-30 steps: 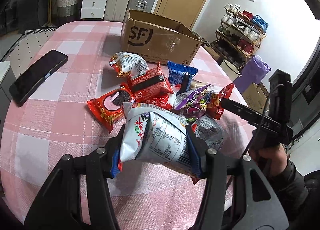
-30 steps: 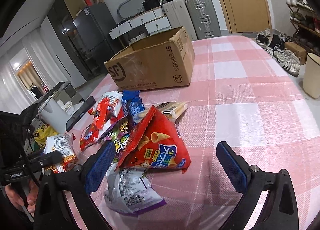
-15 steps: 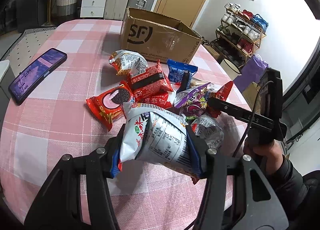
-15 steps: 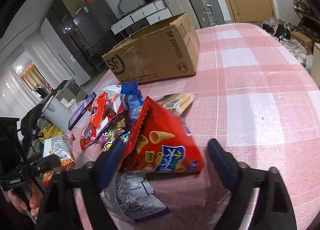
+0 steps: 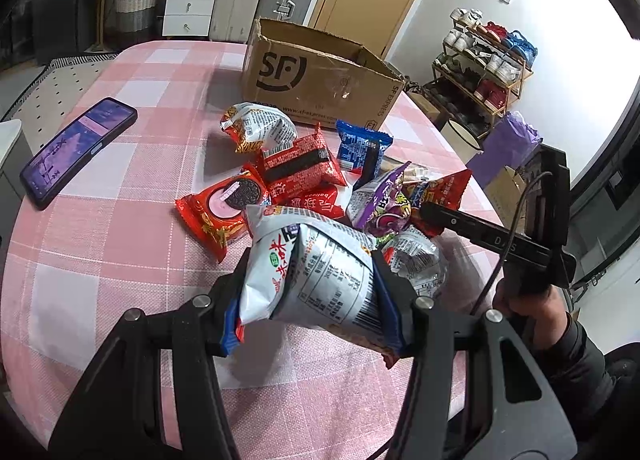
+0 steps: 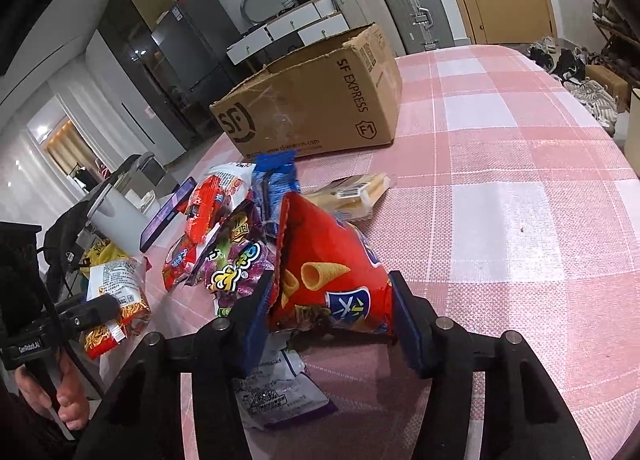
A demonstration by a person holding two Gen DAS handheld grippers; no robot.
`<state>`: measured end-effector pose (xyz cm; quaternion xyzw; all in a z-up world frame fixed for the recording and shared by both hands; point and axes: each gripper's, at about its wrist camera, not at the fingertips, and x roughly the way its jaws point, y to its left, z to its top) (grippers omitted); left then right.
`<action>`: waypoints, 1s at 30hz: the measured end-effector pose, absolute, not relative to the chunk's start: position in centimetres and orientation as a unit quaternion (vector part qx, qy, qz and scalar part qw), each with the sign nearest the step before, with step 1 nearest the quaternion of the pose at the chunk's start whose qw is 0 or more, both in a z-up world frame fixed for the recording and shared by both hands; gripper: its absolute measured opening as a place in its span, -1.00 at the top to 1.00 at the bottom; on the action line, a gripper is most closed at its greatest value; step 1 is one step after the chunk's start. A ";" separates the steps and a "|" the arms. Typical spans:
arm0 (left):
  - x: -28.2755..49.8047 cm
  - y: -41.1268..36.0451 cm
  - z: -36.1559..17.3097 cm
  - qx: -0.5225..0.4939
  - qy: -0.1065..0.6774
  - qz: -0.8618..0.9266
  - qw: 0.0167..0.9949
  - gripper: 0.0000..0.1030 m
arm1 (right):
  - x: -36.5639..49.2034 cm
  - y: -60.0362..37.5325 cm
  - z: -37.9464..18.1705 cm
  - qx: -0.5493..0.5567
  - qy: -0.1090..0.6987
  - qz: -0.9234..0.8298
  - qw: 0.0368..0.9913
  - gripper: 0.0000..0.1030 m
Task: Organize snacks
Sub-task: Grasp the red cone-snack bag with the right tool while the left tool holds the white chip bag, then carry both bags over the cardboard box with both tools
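Since a second ago, closed in from wide apart: right gripper (image 6: 330, 314) now pinching the red cone-snack bag (image 6: 326, 280) between its blue-padded fingers (image 6: 406, 324). Sitting at the near edge of the snack pile on the pink checked surface (image 6: 520, 180), that red bag, propped over a pale packet with a purple edge (image 6: 276, 388); whether lifted clear of it is hard to say from this angle. Unchanged on the other side: left gripper (image 5: 308, 300) clamped on a white noodle packet (image 5: 316, 272), held above the cloth in front of the pile. Spread behind it, a red cookie pack (image 5: 218, 216), a red wafer pack (image 5: 300, 166), a blue pack (image 5: 360, 144), a purple candy bag (image 5: 380, 200) and another white-and-orange packet (image 5: 256, 128). Farther back, an open cardboard box (image 5: 320, 76) marked SF, just beyond the snacks. Off to the left, a phone (image 5: 78, 148) with a lit screen, well apart from the pile.
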<state>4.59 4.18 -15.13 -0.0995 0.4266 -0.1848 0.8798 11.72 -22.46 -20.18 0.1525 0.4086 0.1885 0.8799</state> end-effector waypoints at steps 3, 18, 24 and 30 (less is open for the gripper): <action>4.5 4.3 -15.0 -0.100 0.425 -0.184 0.881 0.00 | 11.1 -22.9 -19.8 0.155 0.403 0.185 0.883 -0.04; 4.6 5.1 -14.6 -0.103 0.418 -0.187 0.883 0.00 | 8.2 -23.1 -16.9 0.159 0.376 0.204 0.890 0.01; 5.1 5.1 -14.3 -0.098 0.416 -0.192 0.883 0.00 | 8.1 -22.7 -15.2 0.168 0.357 0.221 0.892 0.01; 6.6 5.3 -13.7 -0.105 0.411 -0.200 0.883 -0.01 | 9.0 -21.9 -12.9 0.177 0.338 0.240 0.893 0.01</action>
